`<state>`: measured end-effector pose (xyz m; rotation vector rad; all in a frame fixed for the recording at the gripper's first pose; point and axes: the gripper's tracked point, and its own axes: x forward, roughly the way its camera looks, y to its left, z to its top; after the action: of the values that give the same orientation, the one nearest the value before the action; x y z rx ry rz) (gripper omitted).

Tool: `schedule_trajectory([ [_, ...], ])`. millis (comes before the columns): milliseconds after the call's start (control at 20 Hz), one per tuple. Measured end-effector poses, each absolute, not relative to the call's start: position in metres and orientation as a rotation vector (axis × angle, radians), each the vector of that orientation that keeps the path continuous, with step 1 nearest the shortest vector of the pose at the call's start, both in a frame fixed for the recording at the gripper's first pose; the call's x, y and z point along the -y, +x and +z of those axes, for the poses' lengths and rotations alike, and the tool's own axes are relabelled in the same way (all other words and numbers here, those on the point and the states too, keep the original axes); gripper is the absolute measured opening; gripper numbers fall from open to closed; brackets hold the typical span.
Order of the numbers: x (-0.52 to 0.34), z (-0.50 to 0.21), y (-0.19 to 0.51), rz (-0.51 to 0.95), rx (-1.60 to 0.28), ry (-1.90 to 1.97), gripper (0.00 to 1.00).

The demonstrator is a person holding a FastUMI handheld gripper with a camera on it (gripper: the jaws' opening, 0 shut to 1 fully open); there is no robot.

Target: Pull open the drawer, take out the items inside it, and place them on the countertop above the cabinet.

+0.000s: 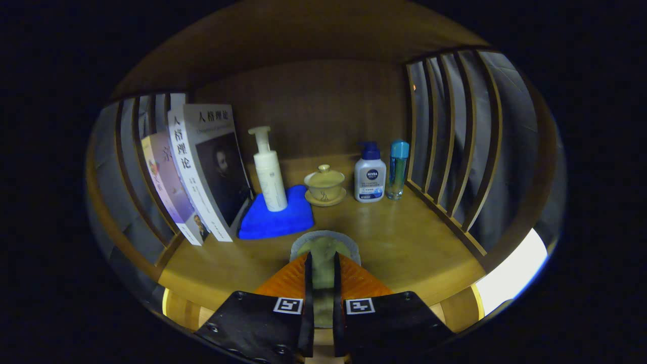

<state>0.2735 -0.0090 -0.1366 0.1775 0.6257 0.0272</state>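
Note:
My gripper [322, 263] is shut on a small round cup [323, 241] with a pale grey rim and an olive inside. Its wall is pinched between the two fingers, and the cup sticks out just ahead of the fingertips. It is held low over the front part of the wooden countertop [404, 242]; I cannot tell whether it touches the wood. The drawer is out of sight.
Beyond the fingers a blue cloth [275, 215] lies with a white pump bottle [269, 174] on it. Leaning books [202, 172] stand left of it. At the back are a lidded tea bowl on a saucer [325, 185], a white bottle [370, 174] and a blue-capped bottle [398, 169]. Slatted sides [455, 136] enclose the shelf.

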Motion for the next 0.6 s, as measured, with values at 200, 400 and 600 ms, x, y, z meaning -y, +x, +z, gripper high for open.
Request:
schedule_trajectory([
  [200, 0.01, -0.144, 0.283, 0.047, -0.631, 0.206, 0.24],
  [400, 0.007, -0.145, 0.286, 0.081, -0.587, 0.166, 0.79],
  [600, 0.008, -0.109, 0.278, 0.079, -0.439, 0.155, 0.97],
])
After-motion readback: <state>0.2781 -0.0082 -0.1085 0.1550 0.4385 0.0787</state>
